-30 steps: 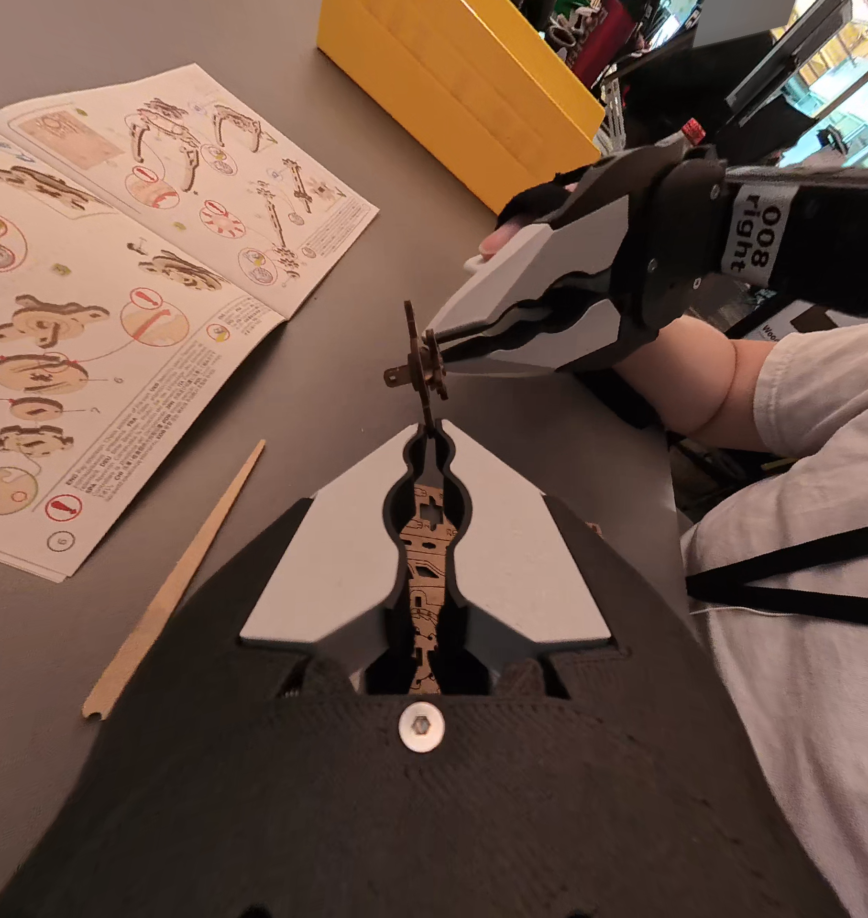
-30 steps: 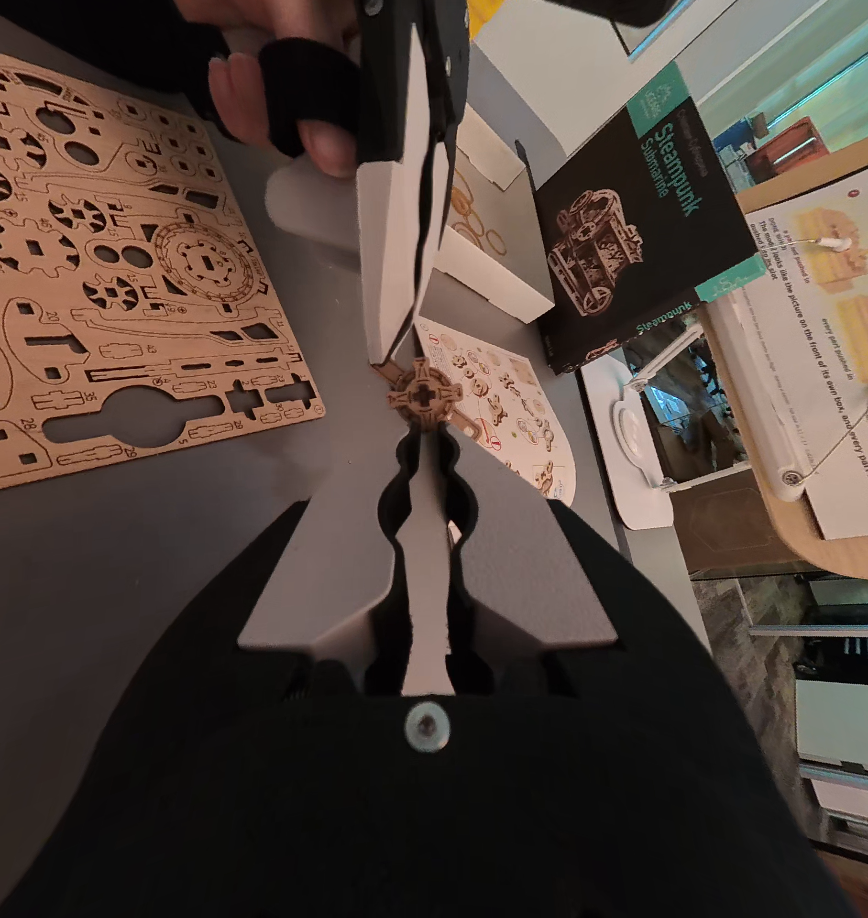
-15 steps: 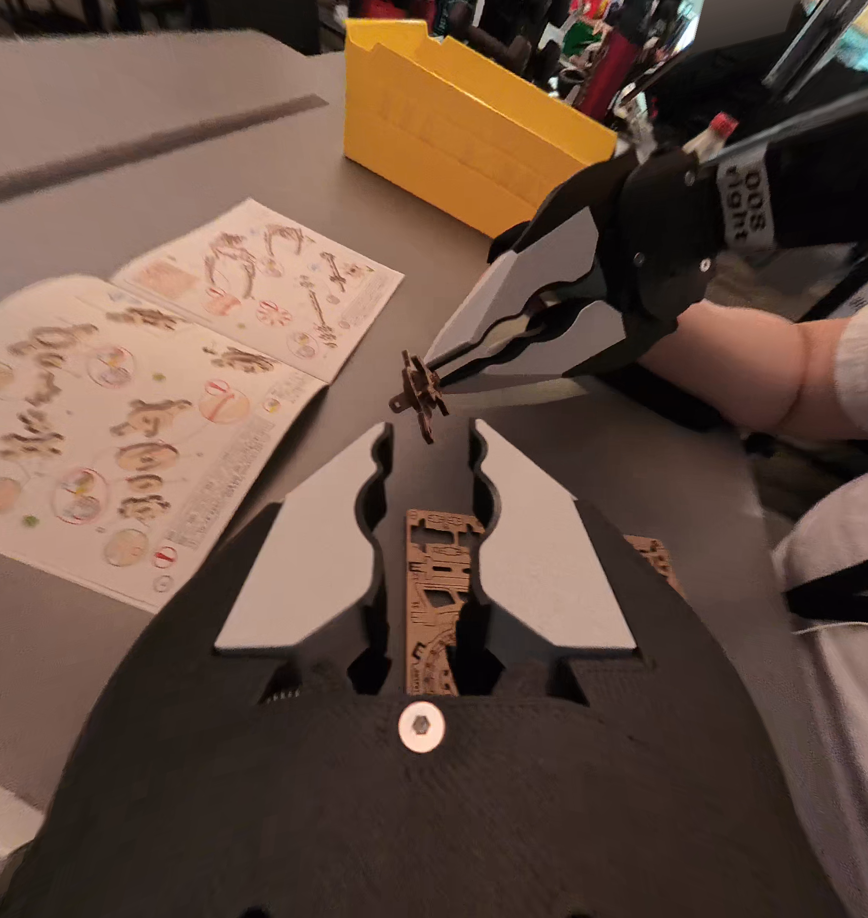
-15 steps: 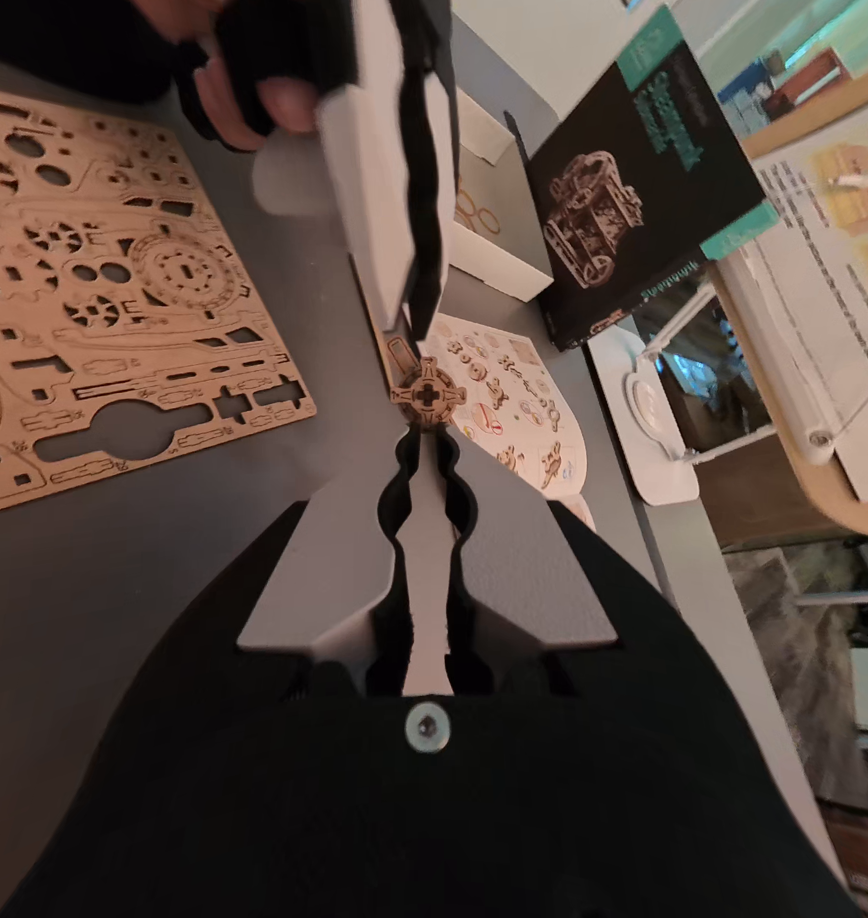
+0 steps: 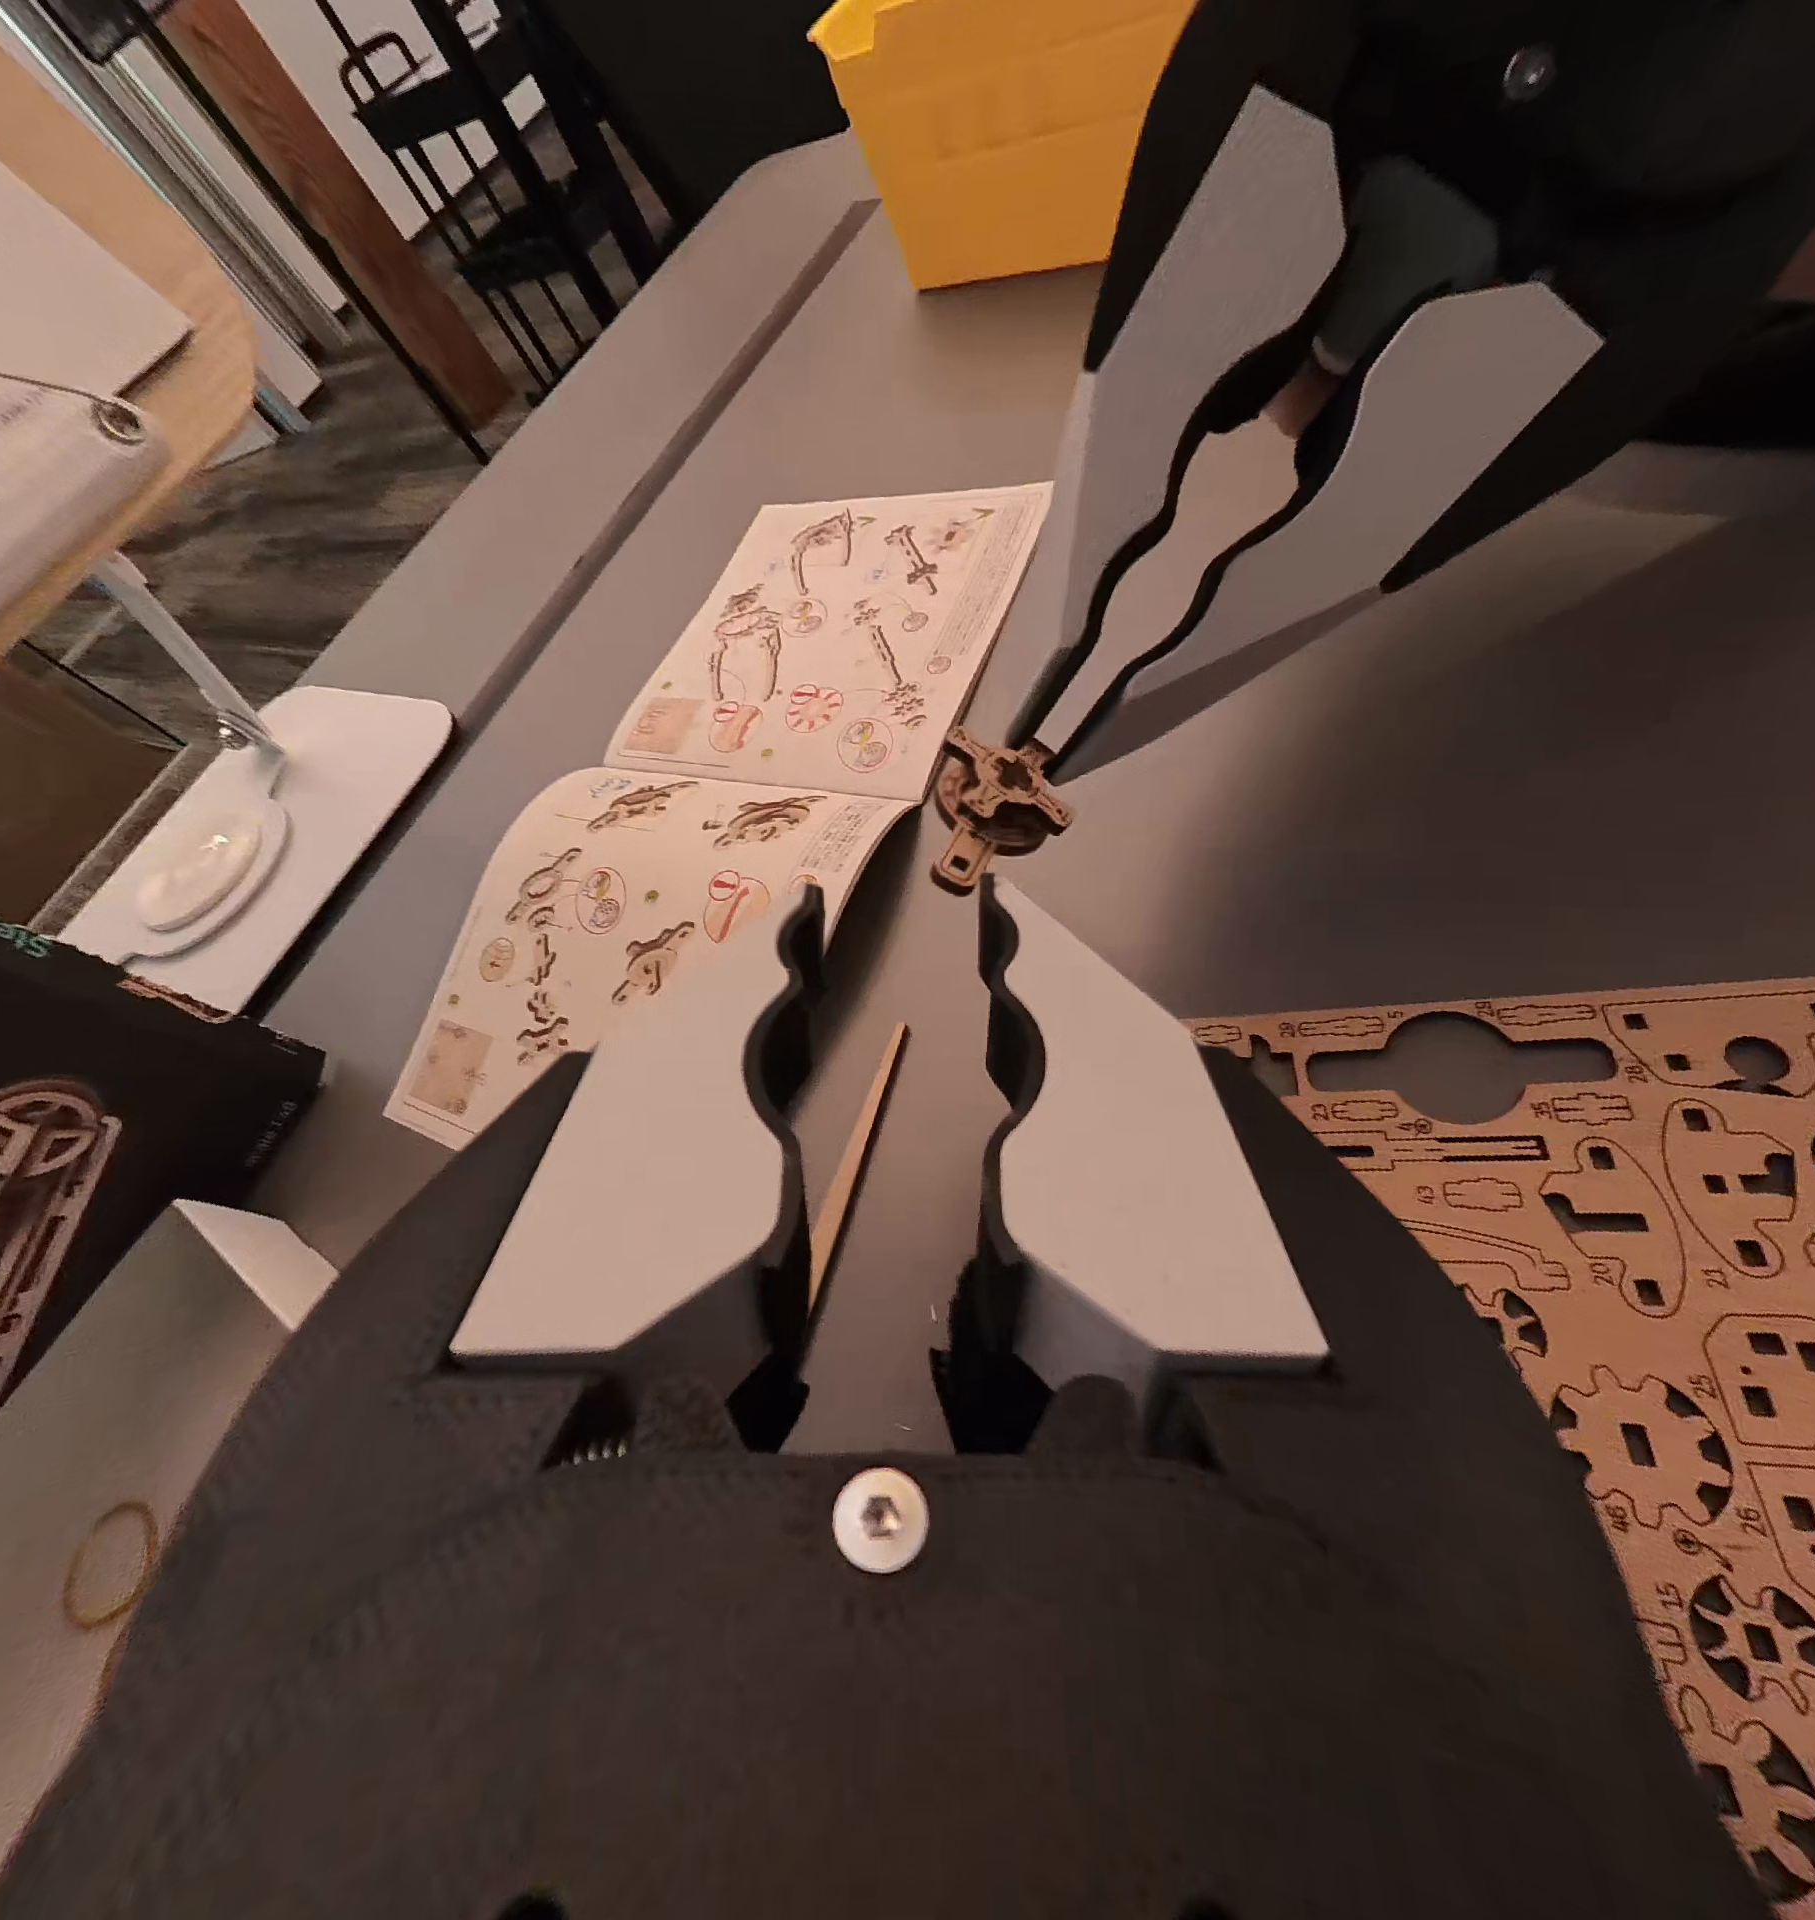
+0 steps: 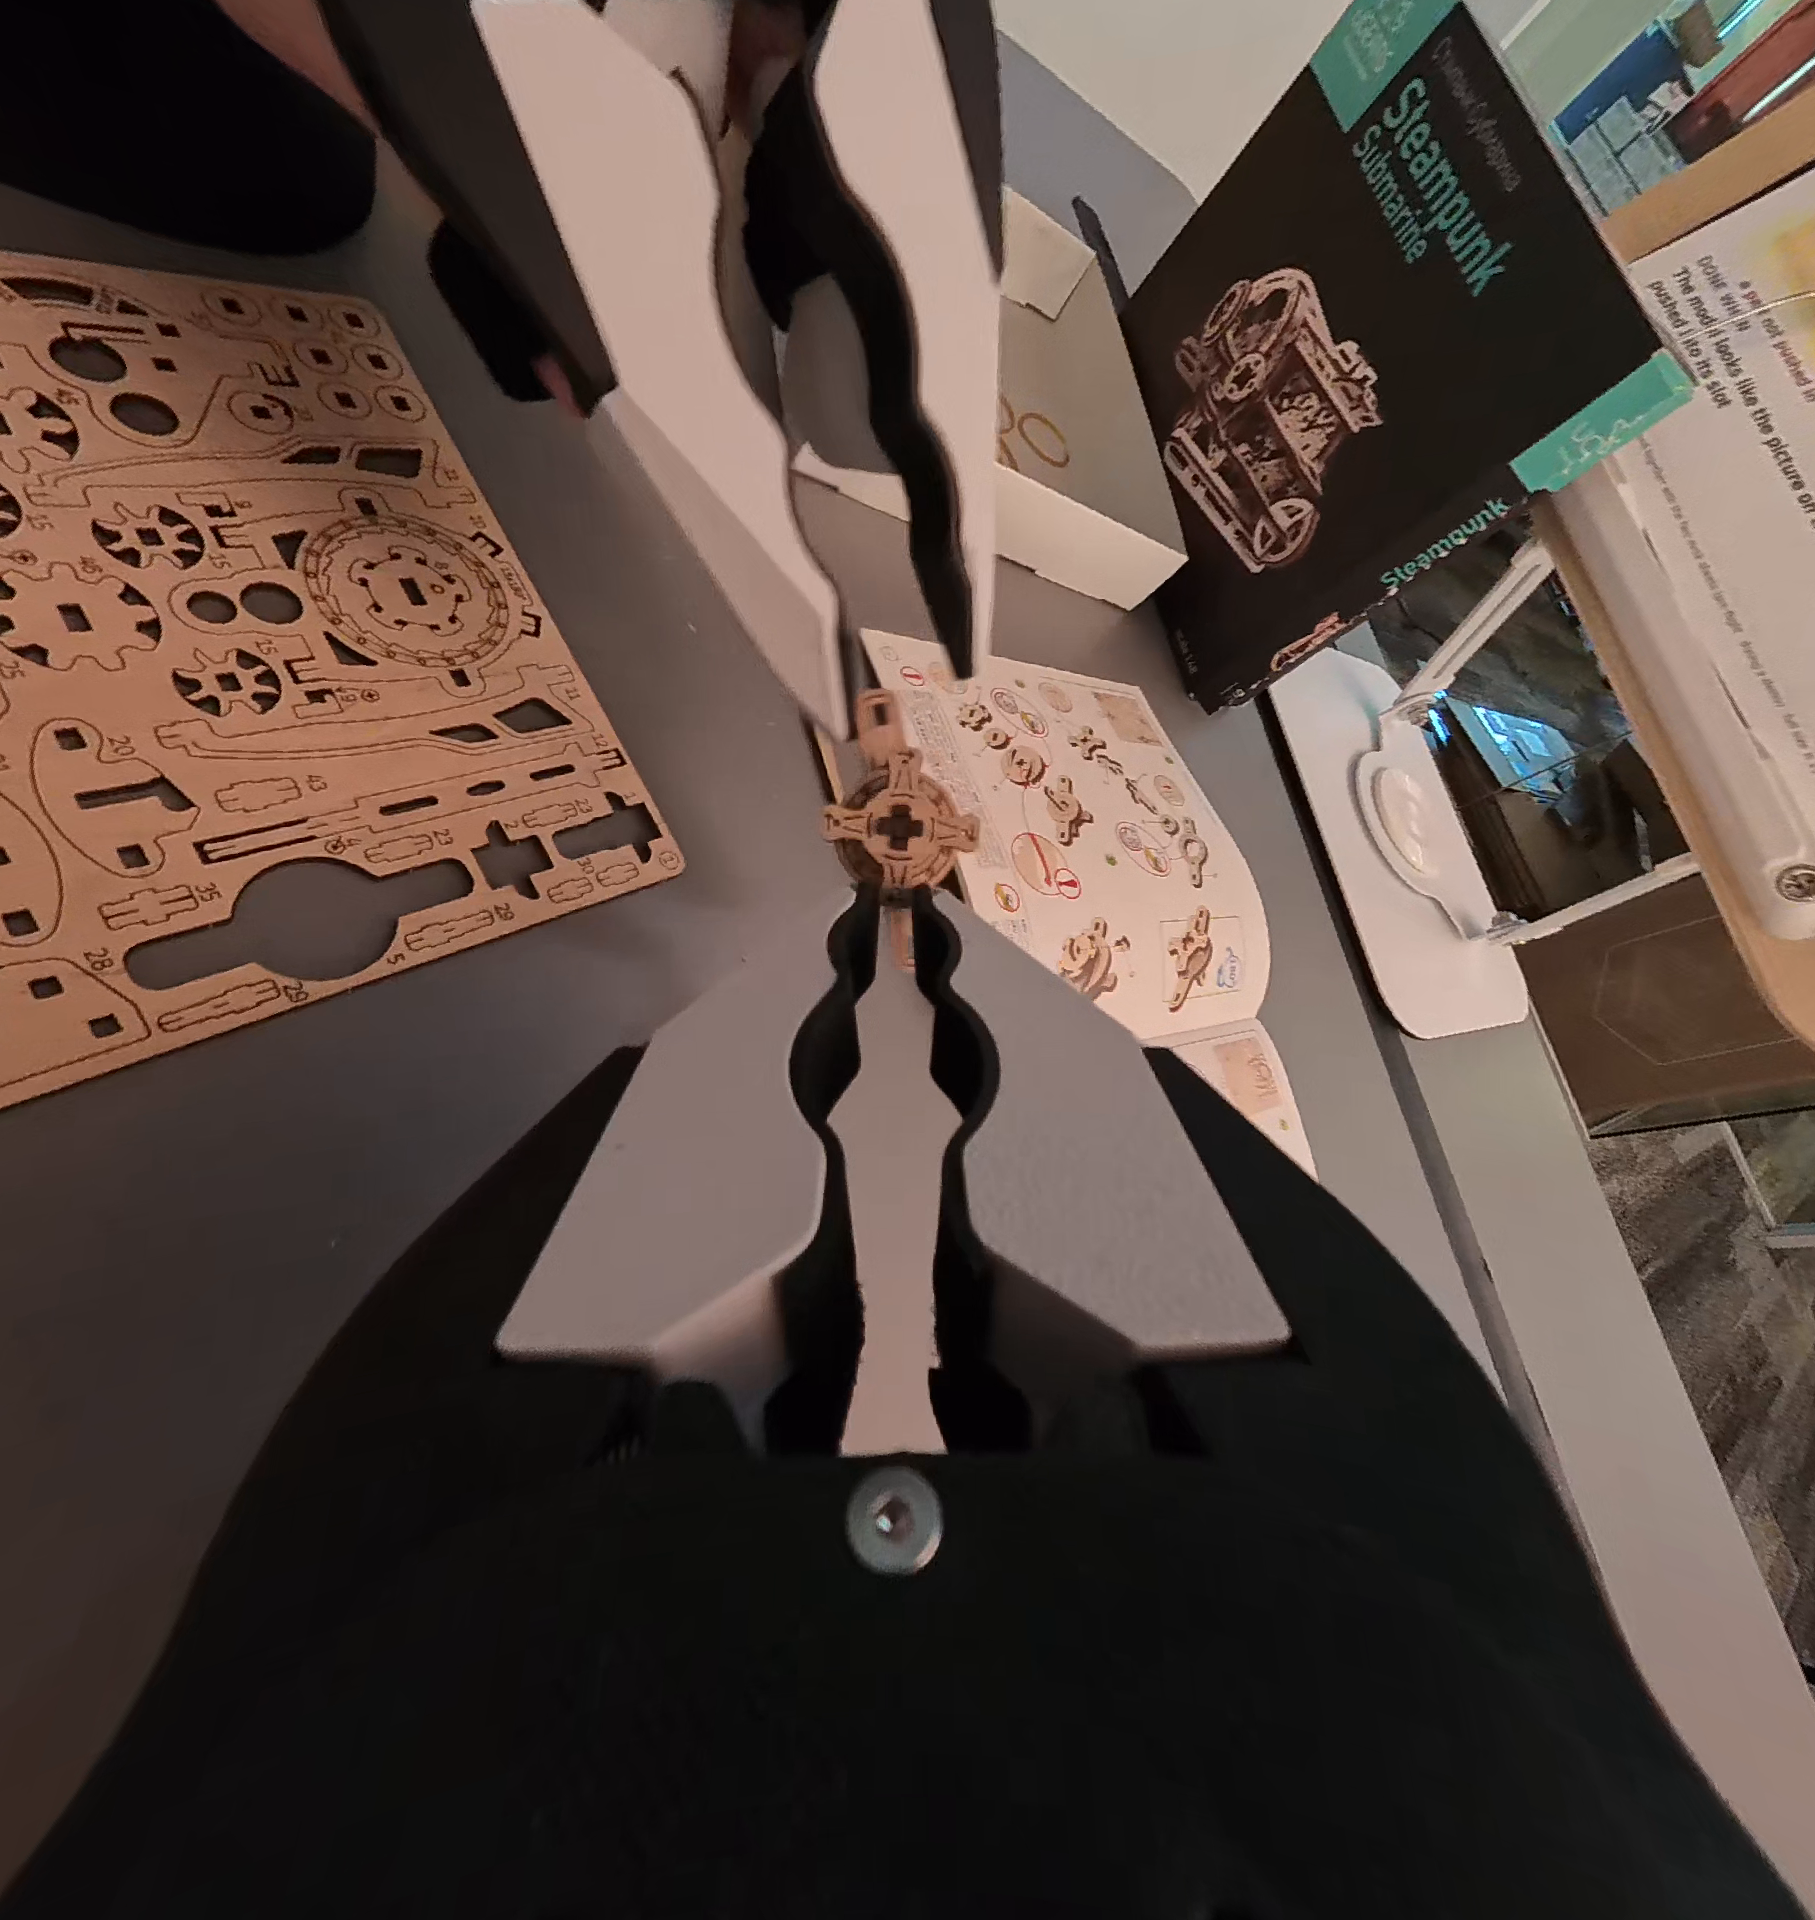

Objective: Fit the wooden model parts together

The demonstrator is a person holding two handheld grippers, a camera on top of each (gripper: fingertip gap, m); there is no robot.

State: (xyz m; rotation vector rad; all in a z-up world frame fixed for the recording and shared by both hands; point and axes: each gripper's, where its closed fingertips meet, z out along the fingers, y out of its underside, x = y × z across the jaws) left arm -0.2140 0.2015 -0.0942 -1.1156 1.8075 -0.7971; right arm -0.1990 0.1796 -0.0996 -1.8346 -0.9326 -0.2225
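A small wooden wheel-and-axle assembly (image 6: 898,826) is held in the air by my right gripper (image 6: 887,914), which is shut on its lower edge. In the left wrist view the same assembly (image 5: 1002,805) hangs at the tip of the right gripper (image 5: 1038,753), just beyond my left gripper (image 5: 898,914). My left gripper is open and empty. In the right wrist view it (image 6: 892,691) comes down from above, its tips on either side of the assembly's axle end. A laser-cut wooden parts sheet (image 5: 1609,1299) lies flat on the grey table; it also shows in the right wrist view (image 6: 259,675).
An open instruction booklet (image 5: 778,748) lies beyond the grippers, with a thin wooden stick (image 5: 861,1143) under my left gripper. A black kit box (image 6: 1402,343), a white box (image 6: 1079,540) with rubber bands, a yellow bin (image 5: 996,135) and a white stand base (image 5: 279,810) ring the table. Only a small space, under 4 cm, lies between the two pairs of fingers. It is some 8 cm from my left tips to the thin wooden stick (image 5: 861,1143).
My left gripper opened, let go of the assembly's end and swung round to face the right gripper head-on. The right gripper kept hold of the assembly.
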